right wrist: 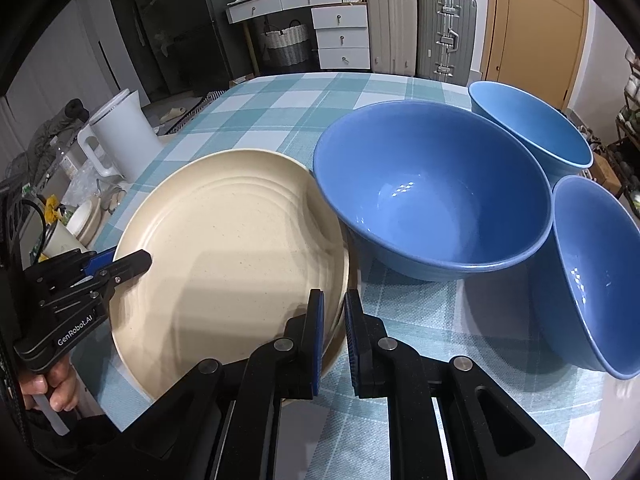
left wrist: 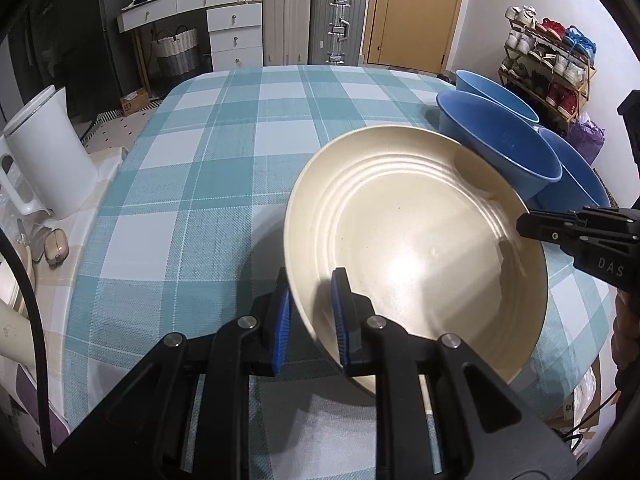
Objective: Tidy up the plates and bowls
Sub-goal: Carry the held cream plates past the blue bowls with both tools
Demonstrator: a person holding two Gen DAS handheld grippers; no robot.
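The left wrist view shows the left tongs (left wrist: 310,312) clamped on the near-left rim of the cream plate (left wrist: 408,240), one blue pad inside the rim and one outside. The right tongs (left wrist: 528,226) enter at 3 o'clock and grip the opposite rim. Only this view takes in the shoe rack (left wrist: 548,68) against the wall at 2 o'clock.

The right wrist view shows what the other hides: a hand (right wrist: 56,384) at 8 o'clock holding the left tongs (right wrist: 132,262), and the full hollows of three blue bowls. The right tongs (right wrist: 334,340) are clamped on the plate's (right wrist: 224,256) rim at 6 o'clock. The large bowl (right wrist: 432,208) sits just beside the plate at 1 o'clock; the far bowl (right wrist: 528,124) stands behind it, and the near bowl (right wrist: 596,276) lies at 3 o'clock, touching the large one.

The plate is round, speckled and matte, with concentric ridges, and is held tilted over the worktop (left wrist: 208,168). The bowls are glossy and smooth.

A woven teal-and-white checked cloth covers the worktop. A white kettle (left wrist: 44,152) stands off its left edge at 9 o'clock. Beyond are white drawers (left wrist: 234,36), a wicker basket (left wrist: 178,50), two ribbed suitcases (left wrist: 338,24) and a tan door (left wrist: 416,12).
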